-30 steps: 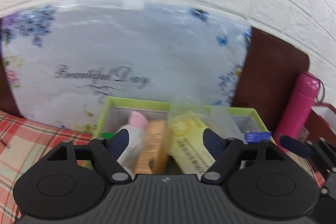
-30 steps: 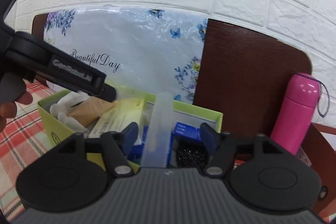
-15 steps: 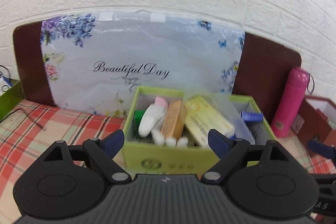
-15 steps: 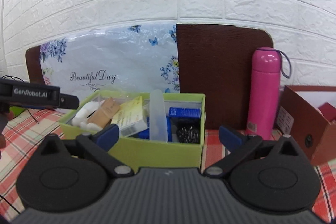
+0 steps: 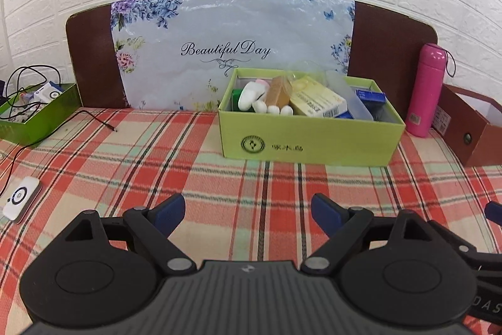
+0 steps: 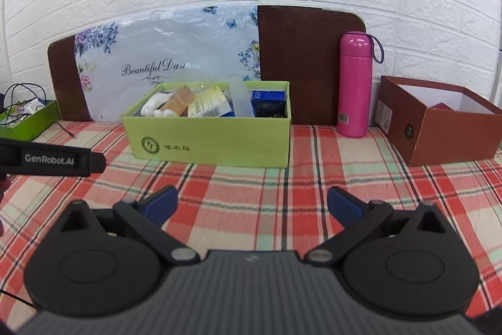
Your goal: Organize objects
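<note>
Both the left gripper [image 5: 248, 211] and right gripper [image 6: 252, 203] hang wide open and empty above the checked cloth [image 5: 157, 153]. The green box [image 5: 307, 135], packed with small items, sits ahead near the wall. Probably packing is finished; check that nothing overhangs the rim.

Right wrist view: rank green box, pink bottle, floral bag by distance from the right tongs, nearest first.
From the right tongs, open over the checked cloth:
1. Green box, ahead and slightly left, nearest.
2. Pink bottle, ahead to the right, standing behind the box's front line.
3. Floral bag, propped against the back board behind the box, farthest.
</note>
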The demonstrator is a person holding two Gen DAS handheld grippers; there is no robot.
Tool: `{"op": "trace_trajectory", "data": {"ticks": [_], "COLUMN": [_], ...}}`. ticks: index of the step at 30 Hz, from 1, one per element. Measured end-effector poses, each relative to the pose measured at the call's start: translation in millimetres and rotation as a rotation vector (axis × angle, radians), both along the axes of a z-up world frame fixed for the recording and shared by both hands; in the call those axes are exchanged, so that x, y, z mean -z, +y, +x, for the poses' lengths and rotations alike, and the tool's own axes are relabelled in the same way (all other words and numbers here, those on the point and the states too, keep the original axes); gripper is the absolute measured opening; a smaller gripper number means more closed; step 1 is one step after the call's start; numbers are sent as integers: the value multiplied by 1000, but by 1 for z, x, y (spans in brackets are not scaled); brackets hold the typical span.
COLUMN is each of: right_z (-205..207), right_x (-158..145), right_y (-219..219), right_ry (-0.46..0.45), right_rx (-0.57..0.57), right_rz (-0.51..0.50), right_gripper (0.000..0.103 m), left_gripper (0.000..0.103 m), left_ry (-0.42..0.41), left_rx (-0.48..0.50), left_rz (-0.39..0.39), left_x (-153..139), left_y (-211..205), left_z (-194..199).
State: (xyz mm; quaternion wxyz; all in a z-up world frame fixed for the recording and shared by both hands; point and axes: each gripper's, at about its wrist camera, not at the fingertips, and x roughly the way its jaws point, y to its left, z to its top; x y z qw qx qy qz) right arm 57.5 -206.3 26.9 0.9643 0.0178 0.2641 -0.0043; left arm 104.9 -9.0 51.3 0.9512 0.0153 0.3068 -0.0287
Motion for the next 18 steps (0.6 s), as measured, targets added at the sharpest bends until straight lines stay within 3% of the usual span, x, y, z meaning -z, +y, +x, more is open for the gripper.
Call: {"op": "trace_trajectory", "data": {"ticks": [7,18], "right_z": [-13,-18], "right_x": [4,-1], "right_y": [6,8], "right_ry": [15,18], "right_rx": [35,29], "right_rz": [1,1], "right_gripper": [103,103], "left_gripper": [91,92], "left_ry": [-14,-18], "left_rx": [13,16], "left_rz": [63,33], "left_x": [4,-2], "left_y": [0,7], "left_z": [-25,-36]}}
